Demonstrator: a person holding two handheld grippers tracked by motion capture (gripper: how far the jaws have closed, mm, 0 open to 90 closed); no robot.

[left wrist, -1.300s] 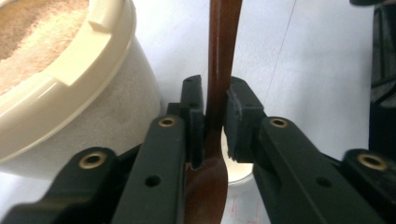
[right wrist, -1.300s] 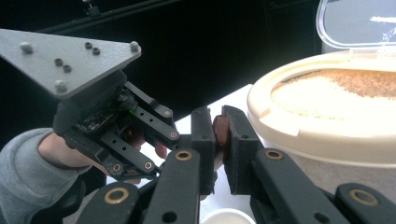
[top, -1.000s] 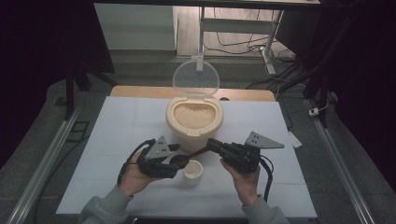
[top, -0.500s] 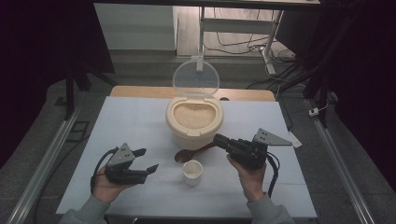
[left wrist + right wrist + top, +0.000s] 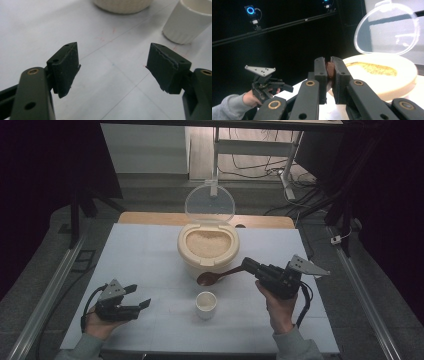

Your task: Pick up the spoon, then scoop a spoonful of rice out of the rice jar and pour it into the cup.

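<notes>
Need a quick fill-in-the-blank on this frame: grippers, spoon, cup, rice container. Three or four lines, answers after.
1. The right hand-held gripper is shut on the handle of the brown ____.
2. The left hand-held gripper has jaws that are ____, nothing between them.
3. The rice container has its clear lid standing ____.
4. The white cup stands upright on the ____.

Answers: spoon; open; open; table

Dark room w/ black walls; white tabletop lit from above; grey floor, cables behind.
</notes>
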